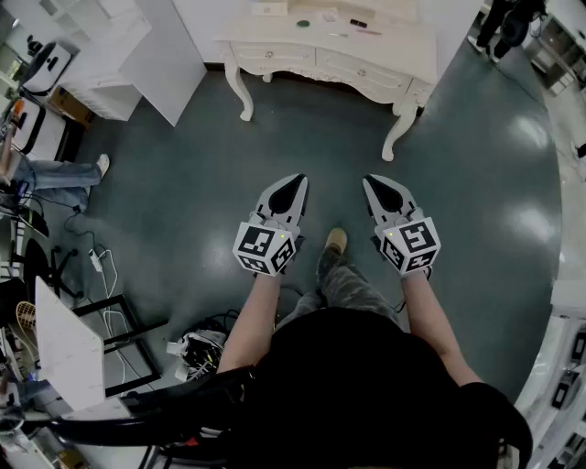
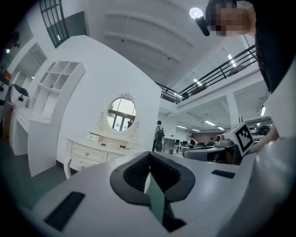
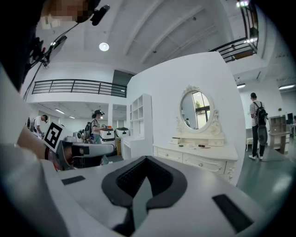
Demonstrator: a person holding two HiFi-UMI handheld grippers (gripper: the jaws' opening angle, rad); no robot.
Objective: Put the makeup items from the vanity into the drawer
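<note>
L gripper [image 1: 291, 183] & R gripper [image 1: 375, 183]: both jaws shut, nothing in them, held side by side, pointing fwd over the floor [image 1: 183, 192]. Vanity [image 1: 403, 48] is well apart, straight ahead at the far side. Its long axis runs left-right, w/ the right end a bit nearer, so R looks slightly closer. Makeup items [image 1: 302, 23] lie small on its top. Drawers [image 1: 362, 67] look closed. Likely need to approach first.
</note>
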